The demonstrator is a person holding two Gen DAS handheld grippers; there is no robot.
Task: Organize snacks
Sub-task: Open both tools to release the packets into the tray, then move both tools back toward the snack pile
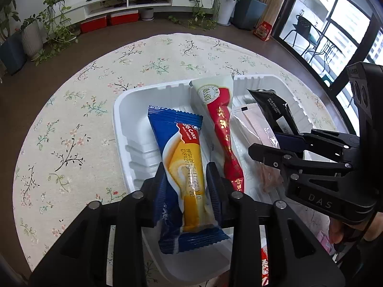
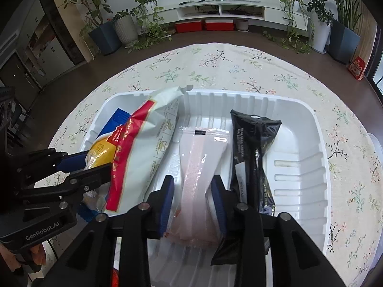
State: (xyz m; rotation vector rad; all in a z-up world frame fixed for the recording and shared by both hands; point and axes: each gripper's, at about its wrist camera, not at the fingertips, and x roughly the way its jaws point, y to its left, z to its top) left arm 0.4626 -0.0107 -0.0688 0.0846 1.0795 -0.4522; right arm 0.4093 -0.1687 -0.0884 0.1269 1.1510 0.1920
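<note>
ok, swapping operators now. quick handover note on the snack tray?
Left gripper: jaws astride the blue roll cake packet; grip uncertain.
Right gripper: jaws astride the clear pink packet; grip uncertain.
White tray on the floral tablecloth holds four packets side by side: roll cake, red-and-white packet, pink packet, black packet.
Done: all four lie in the tray.
Left: back both grippers out; tray's right end is bare.

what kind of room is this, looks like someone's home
Most likely a home living room. A long white media cabinet runs along the far wall, potted plants stand on the floor beside it, and the snack tray sits on a round table with a floral tablecloth.
</note>
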